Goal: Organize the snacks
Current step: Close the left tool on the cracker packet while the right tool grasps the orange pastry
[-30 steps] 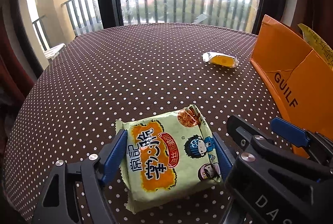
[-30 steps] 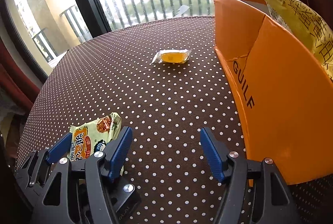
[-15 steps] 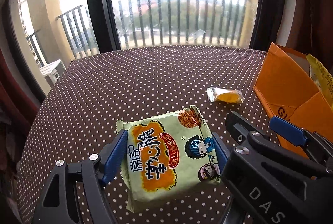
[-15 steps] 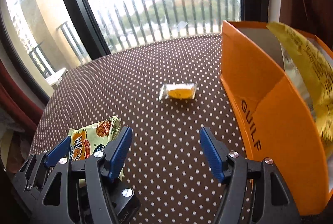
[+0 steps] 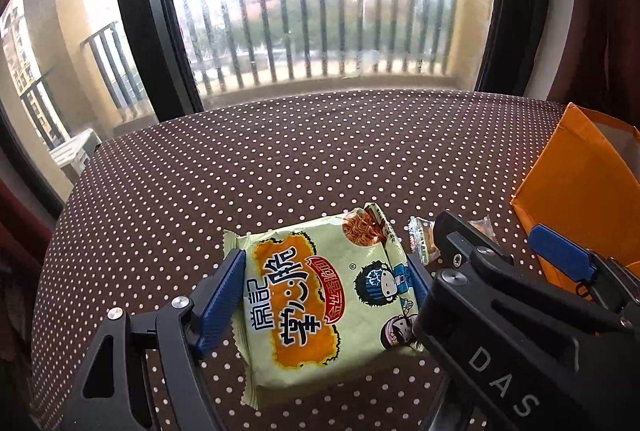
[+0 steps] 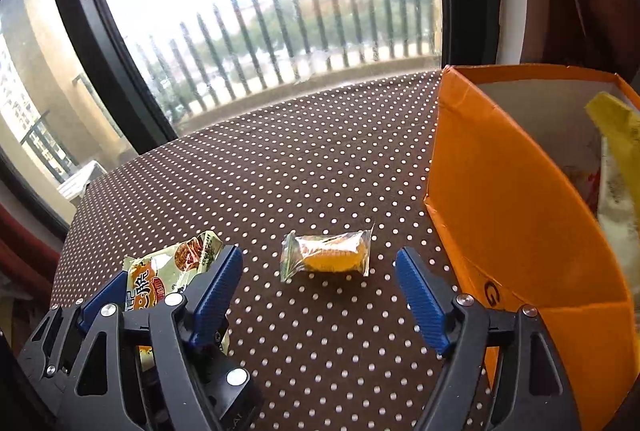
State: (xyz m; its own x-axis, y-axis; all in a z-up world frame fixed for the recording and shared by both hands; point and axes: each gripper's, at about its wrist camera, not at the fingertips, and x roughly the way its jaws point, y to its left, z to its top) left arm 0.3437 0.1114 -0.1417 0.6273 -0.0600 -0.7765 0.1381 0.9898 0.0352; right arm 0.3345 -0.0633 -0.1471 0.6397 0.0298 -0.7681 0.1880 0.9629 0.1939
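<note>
My left gripper (image 5: 324, 295) is shut on a pale green instant-noodle packet (image 5: 320, 303) and holds it above the dotted tablecloth. The packet also shows in the right wrist view (image 6: 168, 275), between the left gripper's blue pads. My right gripper (image 6: 320, 295) is open and empty, just short of a small clear-wrapped yellow cake (image 6: 326, 253) lying on the cloth. In the left wrist view the cake (image 5: 422, 237) is mostly hidden behind the right gripper's body. An open orange box (image 6: 520, 215) stands at the right.
The round table has a brown white-dotted cloth (image 6: 280, 167). A yellow snack bag (image 6: 616, 127) sticks up inside the orange box (image 5: 580, 191). A large window with balcony railing (image 5: 320, 23) is behind the table.
Both grippers have risen and tilted, so the table sits lower in view. The left gripper lifted the noodle packet. The right gripper came closer to the yellow cake.
</note>
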